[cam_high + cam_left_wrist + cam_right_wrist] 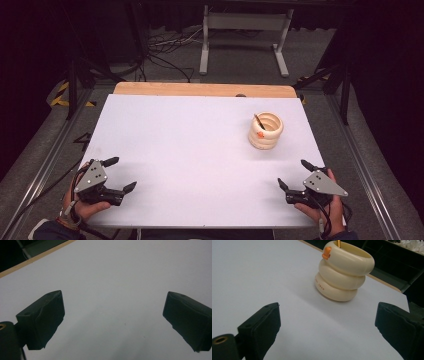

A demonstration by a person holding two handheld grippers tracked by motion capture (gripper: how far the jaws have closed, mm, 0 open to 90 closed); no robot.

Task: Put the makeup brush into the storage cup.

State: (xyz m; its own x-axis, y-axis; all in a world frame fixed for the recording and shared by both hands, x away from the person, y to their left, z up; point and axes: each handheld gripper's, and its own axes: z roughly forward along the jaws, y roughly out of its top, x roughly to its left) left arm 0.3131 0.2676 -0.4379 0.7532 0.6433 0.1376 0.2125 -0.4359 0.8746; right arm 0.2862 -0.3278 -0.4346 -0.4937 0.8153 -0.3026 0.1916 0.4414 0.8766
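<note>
On the white table (200, 150), right of centre toward the far edge: cream ribbed holder of three stacked rings (265, 130), upright, small orange tab on its top ring, thin dark stick leaning inside. Left gripper (122, 175) at near-left corner, jaws wide apart, nothing between them. Right gripper (295, 174) at near-right corner, jaws also spread, empty, aimed at the holder, well apart from it. Both held just above the surface.
</note>
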